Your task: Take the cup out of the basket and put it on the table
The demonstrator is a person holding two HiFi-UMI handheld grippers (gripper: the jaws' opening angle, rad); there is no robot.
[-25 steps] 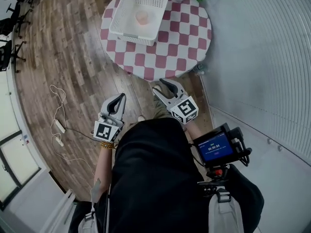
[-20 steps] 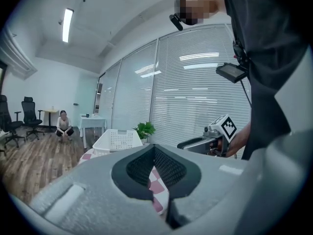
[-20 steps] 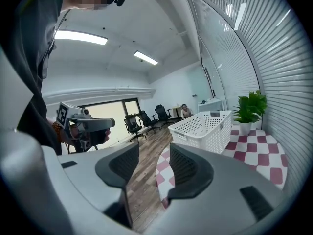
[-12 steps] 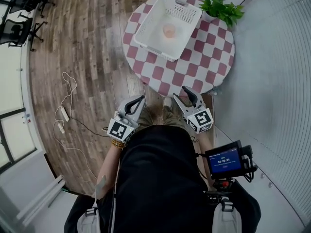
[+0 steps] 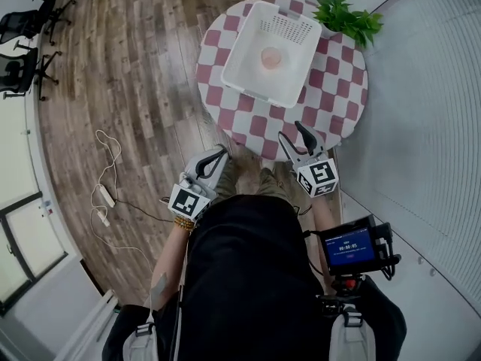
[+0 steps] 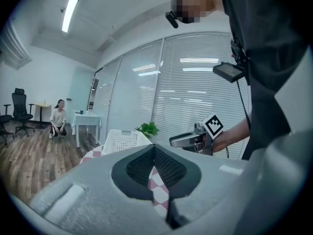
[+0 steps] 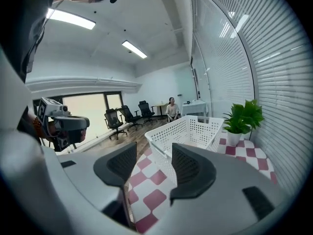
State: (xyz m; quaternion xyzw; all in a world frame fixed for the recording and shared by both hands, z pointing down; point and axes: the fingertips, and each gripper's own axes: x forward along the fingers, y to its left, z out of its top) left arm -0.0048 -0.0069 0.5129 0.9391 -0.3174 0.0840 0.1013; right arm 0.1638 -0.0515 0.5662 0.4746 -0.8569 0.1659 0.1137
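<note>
Table: round, under a red-and-white checked cloth, upper centre of the head view.

Basket: white plastic, rectangular, with perforated walls; it stood on the cloth toward the table's left half.

Cup: small, round and pale pink, in the middle of the basket floor.

Plant: green and leafy, at the table's upper right edge, just beside the basket's far corner.

Left gripper: grey, with ribbed dark pads pressed together and nothing between them; it was low and left of the table, short of its rim.

Right gripper: jaws parted, having just been opening, and empty; its tips were at the table's lower edge, well apart from the basket.

Floor: brown wood planks, with a white cable looped at left.
</note>
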